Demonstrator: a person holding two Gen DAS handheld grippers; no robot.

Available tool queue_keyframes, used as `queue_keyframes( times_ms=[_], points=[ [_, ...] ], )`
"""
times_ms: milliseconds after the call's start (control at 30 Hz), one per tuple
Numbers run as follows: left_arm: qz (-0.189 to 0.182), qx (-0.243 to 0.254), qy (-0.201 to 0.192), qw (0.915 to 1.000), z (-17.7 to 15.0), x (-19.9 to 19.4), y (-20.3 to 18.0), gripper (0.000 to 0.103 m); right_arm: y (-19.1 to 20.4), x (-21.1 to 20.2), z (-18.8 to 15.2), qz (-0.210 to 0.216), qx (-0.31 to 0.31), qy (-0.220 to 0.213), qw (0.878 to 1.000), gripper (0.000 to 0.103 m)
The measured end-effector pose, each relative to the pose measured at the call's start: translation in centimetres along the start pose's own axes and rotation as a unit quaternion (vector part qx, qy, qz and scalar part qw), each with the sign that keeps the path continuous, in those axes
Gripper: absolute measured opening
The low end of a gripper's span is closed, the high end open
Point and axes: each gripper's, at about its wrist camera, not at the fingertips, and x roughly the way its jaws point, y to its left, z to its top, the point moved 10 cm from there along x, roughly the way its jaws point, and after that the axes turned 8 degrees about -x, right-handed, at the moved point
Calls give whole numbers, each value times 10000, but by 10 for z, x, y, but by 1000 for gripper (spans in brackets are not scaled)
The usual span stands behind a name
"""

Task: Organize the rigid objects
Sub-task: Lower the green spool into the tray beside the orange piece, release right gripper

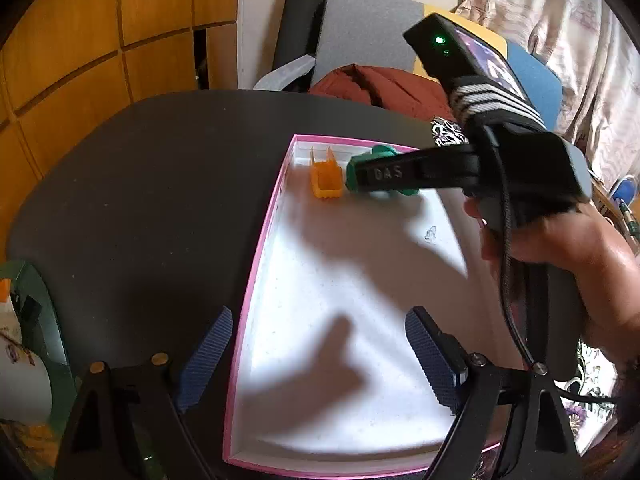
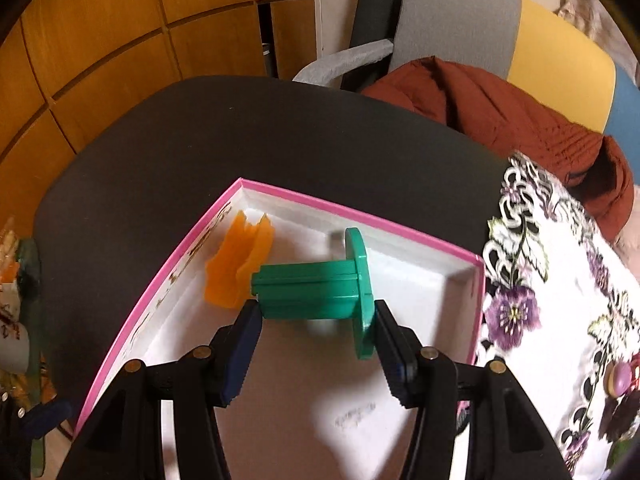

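A white box with a pink rim (image 1: 260,248) (image 2: 352,212) lies on the black table. An orange plastic piece (image 1: 327,180) (image 2: 240,264) rests in its far left corner. My right gripper (image 2: 316,309) (image 1: 354,180) is shut on a green spool-shaped piece (image 2: 312,286) (image 1: 384,151), one pad on its stem end and the other on its flange. It holds the piece sideways right beside the orange one. Whether the green piece touches the box floor I cannot tell. My left gripper (image 1: 320,320) stands open over the box's near left edge with nothing between its fingers.
The round black table (image 1: 152,184) (image 2: 240,132) lies left of and behind the box. A floral cloth (image 2: 560,280) borders the box's right side. A chair with a rust-red garment (image 2: 500,112) stands behind, beside wooden cabinets (image 1: 80,40). A person's hand (image 1: 560,248) holds the right gripper.
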Motion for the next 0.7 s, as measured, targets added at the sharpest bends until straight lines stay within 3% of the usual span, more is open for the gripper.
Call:
queue_keyframes(
  times_ms=[367,700],
  points=[
    [42,-100,89,9999,-2,3,9,89,6,-1,-1,179,94,-14,9998,57],
    [-86,-125,71,9999,-2,1,-2,94,-21,-60,-24,260,520,-434,9974,57]
  ],
)
